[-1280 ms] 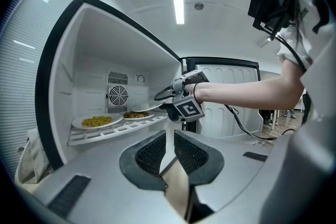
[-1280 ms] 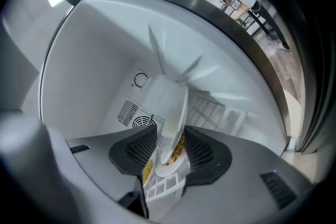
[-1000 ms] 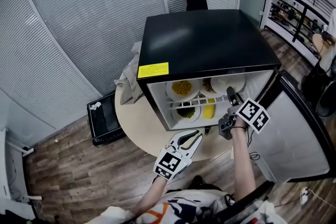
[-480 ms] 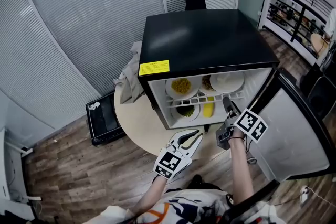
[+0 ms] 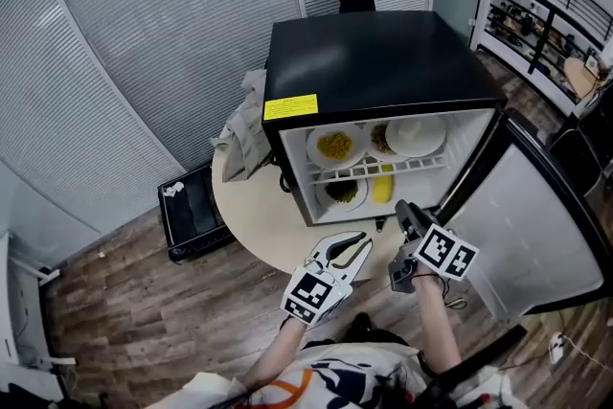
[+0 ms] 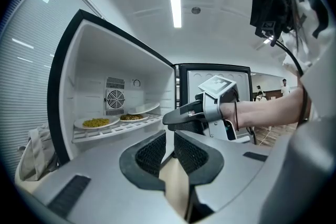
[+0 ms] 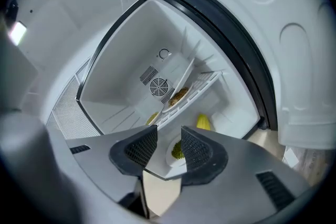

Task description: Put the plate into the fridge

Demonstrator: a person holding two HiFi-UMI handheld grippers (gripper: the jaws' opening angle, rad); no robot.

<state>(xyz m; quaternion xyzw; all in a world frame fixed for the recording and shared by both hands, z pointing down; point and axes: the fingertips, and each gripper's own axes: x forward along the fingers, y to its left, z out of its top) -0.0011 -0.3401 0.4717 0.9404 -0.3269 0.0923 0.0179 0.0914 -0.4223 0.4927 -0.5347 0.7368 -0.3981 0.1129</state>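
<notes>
Plate (image 5: 415, 135) lies flat inside fridge (image 5: 383, 53), right end of upper shelf (image 5: 383, 170), beside two food plates (image 5: 335, 147). It sits ahead of and above right gripper (image 5: 401, 209), the nearer one, which is outside the opening. R jaws are apart, just been closing, nothing btwn them. Left gripper (image 5: 362, 242) is alongside, near level, jaws narrowly apart, empty.

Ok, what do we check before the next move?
1. White plate on the top shelf: ok.
2. Right tool empty, jaws apart though they have just closed a little: ok.
3. Right tool outside the fridge: ok.
4. Left tool empty, away from the fridge door: ok.
5. Door's swing path free: cannot tell.
</notes>
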